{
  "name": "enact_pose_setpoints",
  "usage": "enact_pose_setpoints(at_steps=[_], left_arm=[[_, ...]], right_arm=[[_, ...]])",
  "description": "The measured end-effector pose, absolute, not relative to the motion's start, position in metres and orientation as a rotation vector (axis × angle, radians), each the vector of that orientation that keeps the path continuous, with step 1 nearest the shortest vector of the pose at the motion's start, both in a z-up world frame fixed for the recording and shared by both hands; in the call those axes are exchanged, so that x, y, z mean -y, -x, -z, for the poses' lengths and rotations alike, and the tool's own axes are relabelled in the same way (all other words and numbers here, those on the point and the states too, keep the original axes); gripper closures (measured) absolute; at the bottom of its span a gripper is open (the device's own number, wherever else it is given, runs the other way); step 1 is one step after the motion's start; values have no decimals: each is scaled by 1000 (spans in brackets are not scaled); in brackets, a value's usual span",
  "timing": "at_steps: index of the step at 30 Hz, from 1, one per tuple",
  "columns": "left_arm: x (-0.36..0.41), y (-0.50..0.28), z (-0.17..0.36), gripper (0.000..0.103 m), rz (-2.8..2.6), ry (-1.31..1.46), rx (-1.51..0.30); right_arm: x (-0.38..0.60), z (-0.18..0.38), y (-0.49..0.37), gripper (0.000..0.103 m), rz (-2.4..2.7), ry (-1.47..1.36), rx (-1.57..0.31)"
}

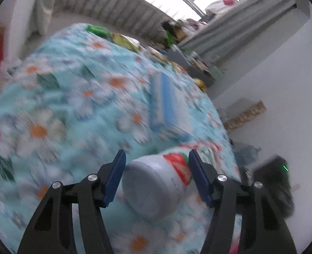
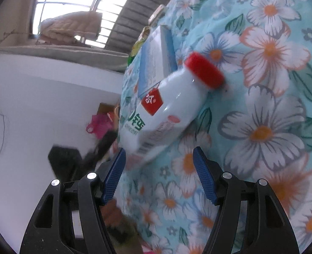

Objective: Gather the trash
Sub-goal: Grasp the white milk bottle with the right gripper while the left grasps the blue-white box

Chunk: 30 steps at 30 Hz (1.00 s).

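In the left wrist view a white bottle (image 1: 156,186) with a strawberry label lies base-first between the jaws of my left gripper (image 1: 157,154). Both blue pads (image 1: 115,180) touch its sides, so the gripper is shut on it. In the right wrist view a white bottle (image 2: 173,103) with a red cap lies on the floral bedspread (image 2: 261,127), leaning against a blue-and-white carton (image 2: 153,59). My right gripper (image 2: 159,150) stands open just short of its base. I cannot tell whether both views show the same bottle. The carton (image 1: 166,105) also lies beyond the held bottle.
Green and yellow packets (image 1: 96,29) lie at the far end of the bedspread (image 1: 60,105). The bed's edge drops to a white floor with a black device (image 1: 272,180) (image 2: 62,158), a cardboard box (image 1: 247,114) and a pink bag (image 2: 98,124).
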State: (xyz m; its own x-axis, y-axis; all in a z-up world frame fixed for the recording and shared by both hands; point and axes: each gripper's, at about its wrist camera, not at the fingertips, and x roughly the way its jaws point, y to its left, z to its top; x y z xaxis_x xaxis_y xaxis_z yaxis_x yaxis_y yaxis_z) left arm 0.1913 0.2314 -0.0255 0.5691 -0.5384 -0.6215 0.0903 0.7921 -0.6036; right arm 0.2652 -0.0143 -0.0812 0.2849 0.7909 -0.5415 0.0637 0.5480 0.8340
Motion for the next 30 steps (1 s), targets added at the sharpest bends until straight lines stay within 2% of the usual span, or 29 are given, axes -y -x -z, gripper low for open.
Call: enact_pose_setpoints(at_steps=[9,10,11,15,17,19,22,25,30], left_arm=[[-178,-157,20,45,598,514,-932],[-171,-156,21,45,618,515,-943],[-166,-155,21,45,631,505,-949],[-159,-162,15,45,648,465,-946],[-163,-171,8,42,617,451,-922],[-169,-180,-1,28,558,444,-895],[-177,-199,-9,18,460,414,-861],[-171,-230,-7,13,370,345,-885],[-150,-283,10,12,304,243,-981]], right_arm=[[22,86,-278,36,-533,-940,-1173],[24,87,-279,37,-526,-938,-1172],[25,88,-281,42,-523,-940,-1173],[38,91,-275,44,-542,-954,-1170],[43,88,-273,44,-544,-928,-1162],[57,83,-267,45,-548,-906,-1150],[75,77,-260,45,-556,-872,-1134],[91,70,-250,45,-539,-806,-1121],[98,59,-230,46,-478,-642,-1099]])
